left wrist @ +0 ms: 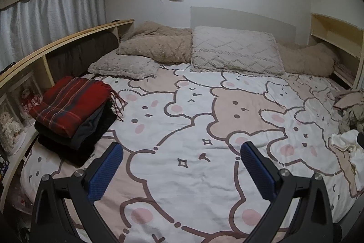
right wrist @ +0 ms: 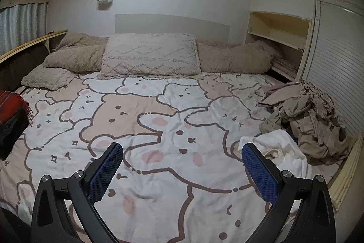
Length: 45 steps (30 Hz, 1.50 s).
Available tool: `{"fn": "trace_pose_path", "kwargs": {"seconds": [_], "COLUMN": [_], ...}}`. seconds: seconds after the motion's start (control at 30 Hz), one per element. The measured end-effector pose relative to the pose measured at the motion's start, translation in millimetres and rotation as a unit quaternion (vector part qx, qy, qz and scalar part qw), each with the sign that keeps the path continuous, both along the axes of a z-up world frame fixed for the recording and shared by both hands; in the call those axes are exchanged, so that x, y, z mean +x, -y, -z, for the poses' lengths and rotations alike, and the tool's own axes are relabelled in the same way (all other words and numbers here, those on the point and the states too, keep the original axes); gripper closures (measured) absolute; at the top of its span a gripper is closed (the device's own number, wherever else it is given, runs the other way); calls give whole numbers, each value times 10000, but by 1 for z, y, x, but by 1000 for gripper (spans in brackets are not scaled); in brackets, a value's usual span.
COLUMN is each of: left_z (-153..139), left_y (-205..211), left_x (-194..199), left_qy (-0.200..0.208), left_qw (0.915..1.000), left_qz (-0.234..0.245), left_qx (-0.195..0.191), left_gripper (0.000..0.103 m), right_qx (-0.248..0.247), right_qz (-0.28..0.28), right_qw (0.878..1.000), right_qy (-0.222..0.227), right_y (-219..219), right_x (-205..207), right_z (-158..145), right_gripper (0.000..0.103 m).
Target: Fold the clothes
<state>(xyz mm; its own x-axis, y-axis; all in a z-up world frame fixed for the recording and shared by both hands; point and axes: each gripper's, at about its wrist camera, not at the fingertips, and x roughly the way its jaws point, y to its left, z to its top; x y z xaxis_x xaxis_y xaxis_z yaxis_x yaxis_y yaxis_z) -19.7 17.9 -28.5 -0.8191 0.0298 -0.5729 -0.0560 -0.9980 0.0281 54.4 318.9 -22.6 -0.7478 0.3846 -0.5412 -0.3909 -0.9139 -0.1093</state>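
Left hand-held gripper: wide apart, empty, above bed
Right hand-held gripper: wide apart, empty
Folded stack: bed's left
Unfolded pile: bed's right

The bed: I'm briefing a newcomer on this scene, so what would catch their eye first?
The bear-print cover spreads across the whole bed. At its left edge sits a neat folded stack topped by a red plaid scarf; at the right edge lies an unfolded clothes heap with a white garment in front. Both hand-held grippers, left and right, hover open and hold nothing.
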Motion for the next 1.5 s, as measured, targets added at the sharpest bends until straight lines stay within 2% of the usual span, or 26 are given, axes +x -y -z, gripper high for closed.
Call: {"fn": "trace_pose_path", "kwargs": {"seconds": [0.13,0.4,0.63,0.8,0.97,1.1,1.2,1.3,1.5], "left_z": [10,33,48,64,84,95,103,111,115], "left_y": [-17,-56,-92,-107,-115,-118,-120,-121,-128], "left_x": [-6,-21,-29,-39,-54,-62,-68,-74,-76], "left_qy": [71,262,329,381,582,682,757,854,983], "left_qw": [9998,9981,9945,9932,9920,9913,9908,9903,9893], "left_qz": [148,524,824,922,986,983,981,973,995], "left_qx": [-107,-209,-562,-605,-537,-544,-549,-506,-403], "left_gripper": [0,0,0,0,0,0,0,0,0], "right_qx": [-86,-423,-448,254,1146,2078,2560,2802,2299], "right_qz": [137,797,1335,1853,1822,1619,1547,1623,1956], "right_qw": [9998,9953,9884,9771,9641,9398,9208,9044,9112], "right_qy": [106,360,571,1011,1555,2177,2502,2780,2804], "right_y": [-15,-68,-117,-158,-194,-203,-206,-212,-244], "right_x": [-1,-1,-5,-19,-50,-78,-93,-110,-133], "right_z": [12,49,85,113,143,178,202,224,231], "right_gripper": [0,0,0,0,0,0,0,1,3]}}
